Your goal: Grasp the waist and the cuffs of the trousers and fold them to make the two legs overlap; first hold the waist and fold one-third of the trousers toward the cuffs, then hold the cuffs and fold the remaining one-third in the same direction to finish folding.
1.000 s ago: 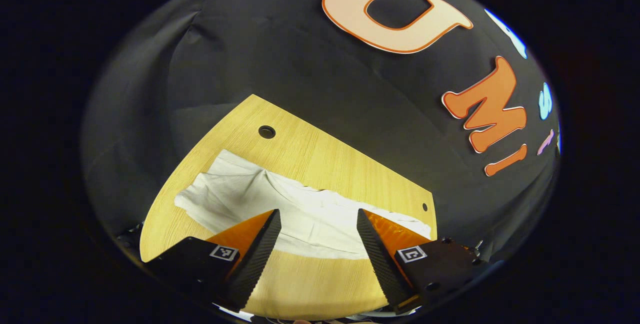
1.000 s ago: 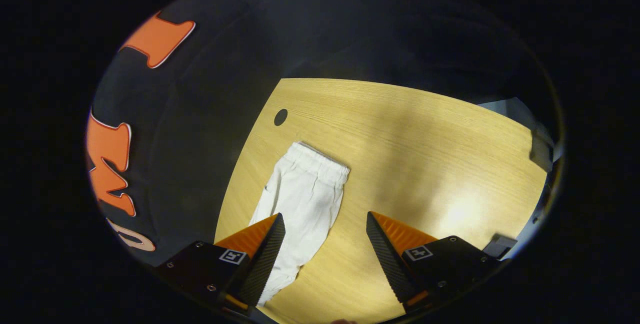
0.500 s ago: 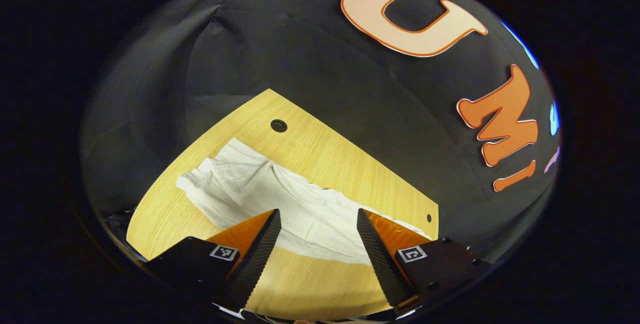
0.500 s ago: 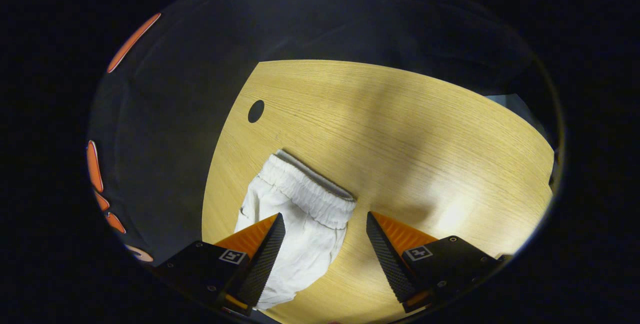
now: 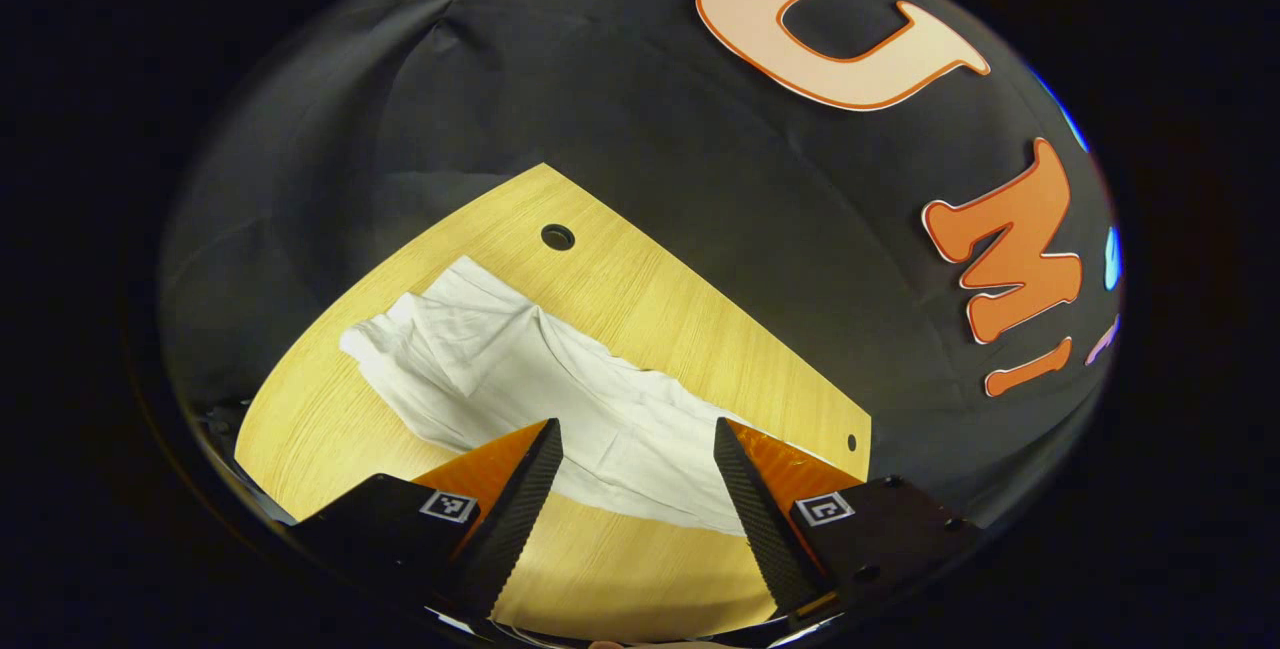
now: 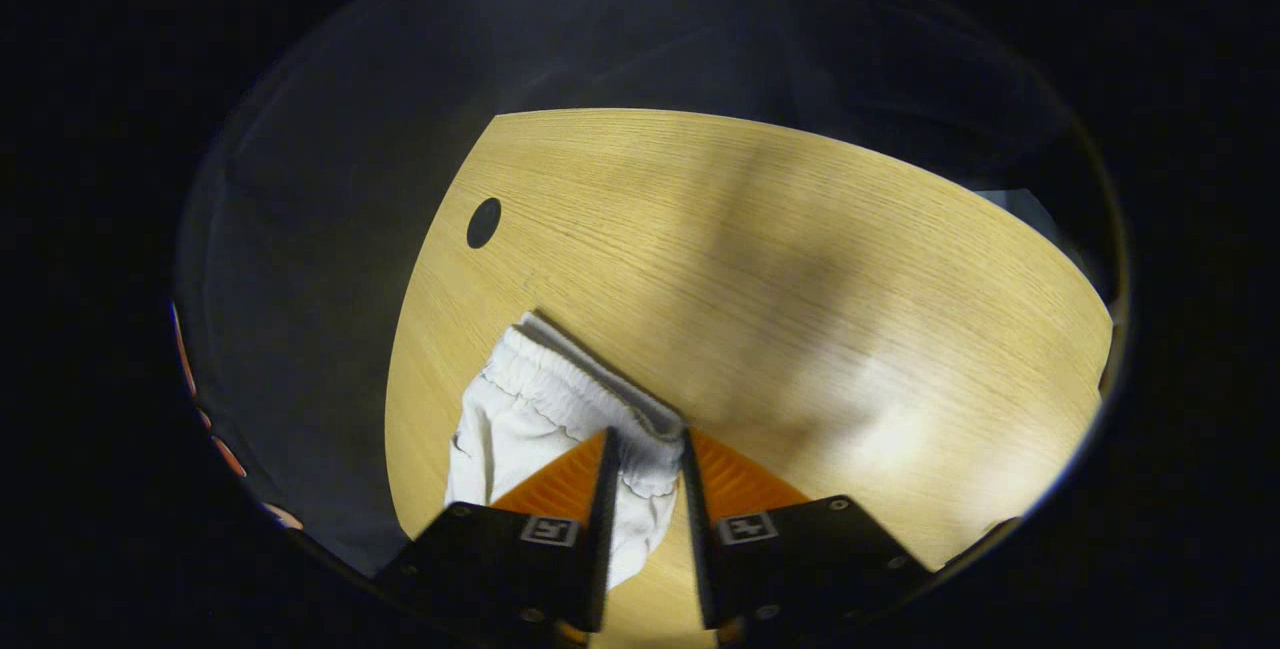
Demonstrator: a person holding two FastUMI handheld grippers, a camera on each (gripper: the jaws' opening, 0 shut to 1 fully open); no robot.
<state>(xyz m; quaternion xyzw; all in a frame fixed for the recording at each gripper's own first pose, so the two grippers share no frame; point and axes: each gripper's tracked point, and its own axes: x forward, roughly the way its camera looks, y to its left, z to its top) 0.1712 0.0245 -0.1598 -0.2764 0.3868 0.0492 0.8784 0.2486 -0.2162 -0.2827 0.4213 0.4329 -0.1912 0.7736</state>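
Observation:
White trousers [image 5: 500, 359] lie stretched across a light wooden table [image 5: 650, 299], wrinkled, with a flap turned over at their far left end. My left gripper [image 5: 634, 426] hovers open just above their near edge, nothing between its fingers. In the right gripper view the elastic waistband [image 6: 575, 384] of the trousers [image 6: 500, 429] faces away from me. My right gripper [image 6: 646, 437] is shut on the waistband's right corner, with the cloth bunched between both fingers. The legs run out of sight beneath that gripper.
A round hole [image 5: 557, 237] pierces the tabletop beyond the trousers, and a small hole [image 5: 851, 442] sits near the table's right corner. In the right gripper view a hole [image 6: 484, 222] lies left of the waistband, and bare wood [image 6: 800, 279] spreads to the right. Black cloth walls stand behind the table.
My right gripper moved forward to the waistband and went from open to shut on its corner. The left gripper stayed open and shifted only slightly.

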